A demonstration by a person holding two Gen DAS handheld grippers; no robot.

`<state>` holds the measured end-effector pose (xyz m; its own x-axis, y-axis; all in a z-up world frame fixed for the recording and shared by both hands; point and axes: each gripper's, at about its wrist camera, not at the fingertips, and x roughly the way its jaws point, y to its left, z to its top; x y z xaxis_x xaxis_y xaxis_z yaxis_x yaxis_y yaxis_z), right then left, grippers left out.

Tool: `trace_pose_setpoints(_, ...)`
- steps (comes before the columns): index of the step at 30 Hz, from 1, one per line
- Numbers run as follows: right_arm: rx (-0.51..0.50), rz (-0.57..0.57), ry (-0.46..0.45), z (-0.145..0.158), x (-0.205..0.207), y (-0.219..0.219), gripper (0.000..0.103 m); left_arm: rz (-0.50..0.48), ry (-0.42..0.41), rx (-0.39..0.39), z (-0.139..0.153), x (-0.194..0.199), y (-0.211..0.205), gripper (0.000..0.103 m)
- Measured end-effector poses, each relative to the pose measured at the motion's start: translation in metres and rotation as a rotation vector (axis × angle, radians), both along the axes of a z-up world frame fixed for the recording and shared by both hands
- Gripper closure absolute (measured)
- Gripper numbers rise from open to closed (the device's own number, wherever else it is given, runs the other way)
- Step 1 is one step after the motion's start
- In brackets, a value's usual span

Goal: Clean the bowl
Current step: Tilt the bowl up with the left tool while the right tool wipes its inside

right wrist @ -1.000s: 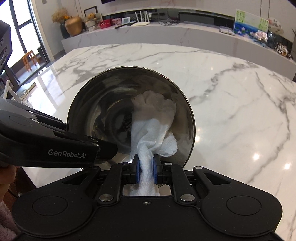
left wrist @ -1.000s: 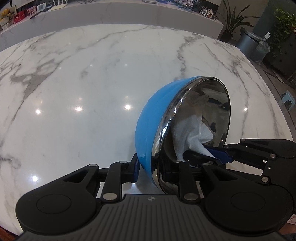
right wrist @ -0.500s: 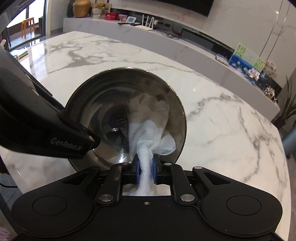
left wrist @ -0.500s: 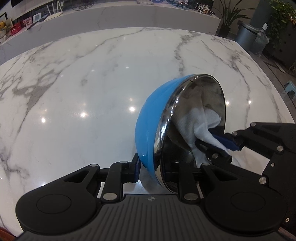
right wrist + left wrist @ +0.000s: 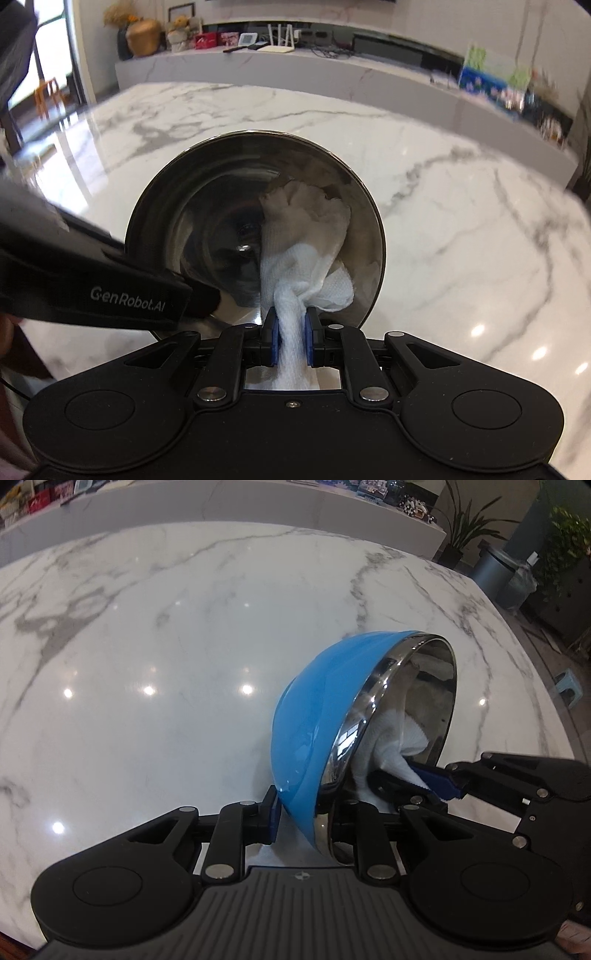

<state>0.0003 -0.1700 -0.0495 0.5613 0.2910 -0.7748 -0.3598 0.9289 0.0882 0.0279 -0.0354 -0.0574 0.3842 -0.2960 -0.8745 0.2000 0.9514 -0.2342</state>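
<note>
The bowl (image 5: 314,731) is held tipped on edge above the marble worktop (image 5: 147,646), its rim pinched by the left tongs (image 5: 303,812). A white cloth (image 5: 295,258) (clamped in the right tongs (image 5: 290,336)) is pressed against the steel inside toward 2 o'clock. Wiping seems underway; the unwiped side near 9 o'clock should be swept next.

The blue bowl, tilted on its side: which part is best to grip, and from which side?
Grip the blue bowl at its thin steel rim, low edge, from below: one pad outside, one inside, as the left gripper does. The round wall offers no other hold.
</note>
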Motion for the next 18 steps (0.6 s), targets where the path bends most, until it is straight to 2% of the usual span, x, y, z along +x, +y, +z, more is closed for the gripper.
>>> trace_pose_setpoints(4,0.074,-0.014,0.034,-0.001,0.003,-0.008,0.092,0.007,0.01,-0.014,-0.001,0.001,0.003,0.084)
trace_pose_setpoints(10,0.011,0.014,0.001,0.001,0.002,-0.001,0.092,-0.021,0.0,0.027,0.002,0.0,-0.001,0.085)
trace_pose_setpoints(17,-0.345,0.128,-0.196,0.002,-0.022,0.034,0.092,-0.062,-0.046,0.122,0.01,0.001,-0.01,0.086)
trace_pose_setpoints(18,-0.357,0.134,-0.199,0.001,-0.023,0.035,0.092,-0.066,-0.05,0.131,0.011,0.002,-0.01,0.087)
